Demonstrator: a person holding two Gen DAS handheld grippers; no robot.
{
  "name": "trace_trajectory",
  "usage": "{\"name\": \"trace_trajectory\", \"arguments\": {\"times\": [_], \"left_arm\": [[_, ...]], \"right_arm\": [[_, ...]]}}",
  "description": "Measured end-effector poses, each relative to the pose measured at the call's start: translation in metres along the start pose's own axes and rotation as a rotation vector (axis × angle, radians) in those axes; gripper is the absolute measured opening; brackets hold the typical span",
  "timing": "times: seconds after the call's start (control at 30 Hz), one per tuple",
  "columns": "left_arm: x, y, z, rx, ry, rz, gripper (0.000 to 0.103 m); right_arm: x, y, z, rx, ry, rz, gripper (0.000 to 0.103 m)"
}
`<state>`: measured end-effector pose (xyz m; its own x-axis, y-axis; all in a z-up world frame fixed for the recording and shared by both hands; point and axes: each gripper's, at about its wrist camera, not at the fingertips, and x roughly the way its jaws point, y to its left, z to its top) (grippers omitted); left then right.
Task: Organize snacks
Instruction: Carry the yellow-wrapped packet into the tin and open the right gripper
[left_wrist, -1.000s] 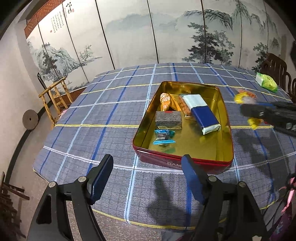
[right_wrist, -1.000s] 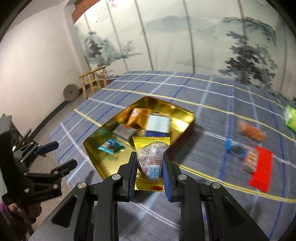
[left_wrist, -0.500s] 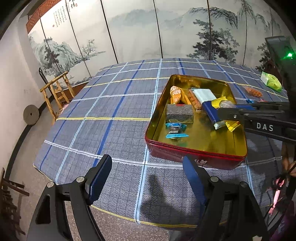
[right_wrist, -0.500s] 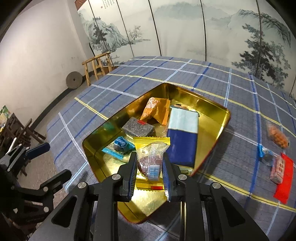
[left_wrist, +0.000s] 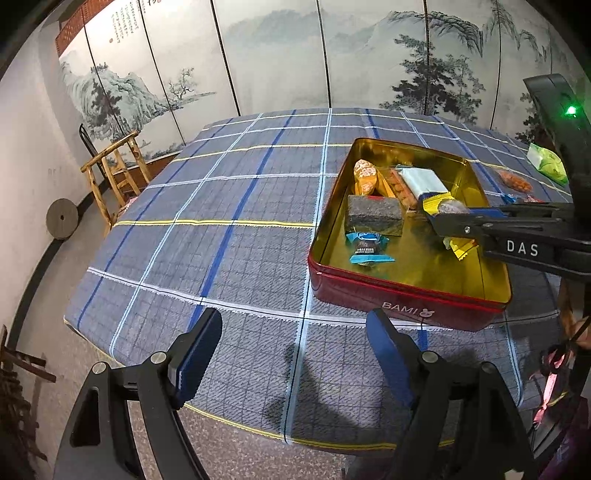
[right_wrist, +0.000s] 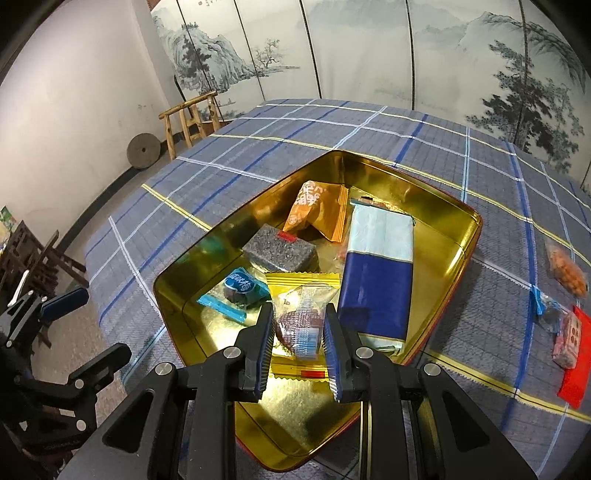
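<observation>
one tin, five snacks inside it, four loose snacks, two tools

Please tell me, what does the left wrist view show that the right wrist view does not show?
Only the left wrist view shows the BAMI lettering on the tin's red side, and the green packet. Only the right wrist view shows the red packet on the cloth. Both show the tin and the right gripper closed on the yellow snack packet, and the left gripper open.
</observation>
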<state>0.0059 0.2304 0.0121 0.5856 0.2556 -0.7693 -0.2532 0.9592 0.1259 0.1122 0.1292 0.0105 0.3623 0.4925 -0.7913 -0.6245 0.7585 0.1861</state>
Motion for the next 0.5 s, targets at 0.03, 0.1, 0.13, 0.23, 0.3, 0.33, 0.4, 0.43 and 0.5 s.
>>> {"name": "trace_trajectory", "arguments": {"times": [0.03,0.1,0.13,0.23,0.3,0.33,0.4,0.43,0.5], "left_arm": [[0.0006,0.0003,-0.0005,0.000,0.002,0.000,0.077],[0.0011,0.0011,-0.0012,0.000,0.005,0.002,0.077],[0.0014,0.0016,-0.0014,-0.001,0.006,0.002,0.078],[0.0024,0.0025,-0.0019,-0.004,0.011,0.003,0.079],[0.0031,0.0032,-0.0025,-0.006,0.015,0.005,0.080],[0.0032,0.0033,-0.0029,-0.006,0.018,0.006,0.080],[0.0033,0.0032,-0.0031,-0.006,0.023,0.007,0.080],[0.0030,0.0031,-0.0032,-0.006,0.023,0.009,0.080],[0.0023,0.0026,-0.0031,-0.005,0.023,0.013,0.081]], "right_arm": [[0.0013,0.0005,0.0005,0.001,0.001,-0.001,0.026],[0.0037,0.0010,0.0012,0.004,0.001,-0.003,0.026],[0.0048,0.0011,0.0016,0.006,0.002,-0.003,0.026],[0.0084,0.0018,0.0028,0.014,0.005,0.003,0.027],[0.0087,0.0014,0.0036,0.021,0.000,0.005,0.027],[0.0088,0.0009,0.0043,0.025,-0.001,0.006,0.027],[0.0083,-0.0002,0.0048,0.032,-0.003,0.013,0.028],[0.0076,-0.0006,0.0049,0.036,-0.006,0.018,0.028],[0.0034,-0.0023,0.0046,0.046,-0.021,0.026,0.029]]}}
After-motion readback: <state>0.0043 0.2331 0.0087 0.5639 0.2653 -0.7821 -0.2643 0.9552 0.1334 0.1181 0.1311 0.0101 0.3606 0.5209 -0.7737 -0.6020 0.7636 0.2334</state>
